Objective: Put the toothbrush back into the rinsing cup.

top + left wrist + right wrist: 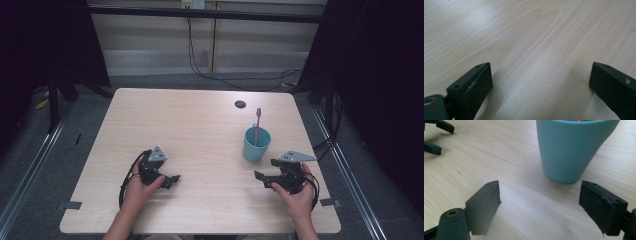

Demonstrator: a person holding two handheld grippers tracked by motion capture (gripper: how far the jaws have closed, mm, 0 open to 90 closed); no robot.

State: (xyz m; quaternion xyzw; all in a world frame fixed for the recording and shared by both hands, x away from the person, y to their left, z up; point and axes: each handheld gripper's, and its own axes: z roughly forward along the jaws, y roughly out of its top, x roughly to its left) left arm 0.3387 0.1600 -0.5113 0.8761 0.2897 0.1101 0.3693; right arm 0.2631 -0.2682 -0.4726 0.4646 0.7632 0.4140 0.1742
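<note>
Right gripper (540, 200) with jaws spread wide over bare table (200, 130), teal cup (571, 147) just ahead, pink toothbrush (257, 125) upright inside cup, left gripper (170, 181) likewise wide, well apart.

A lab-like recording bay: black curtains (40, 45), floor rails (30, 170), lone wooden table (200, 125).

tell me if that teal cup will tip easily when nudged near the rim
Probably yes. The teal cup narrows toward its base, so its footing is small. The pink toothbrush standing in it rises well above the rim, adding top weight. Its smooth wall may also slip in the tongs.
</note>
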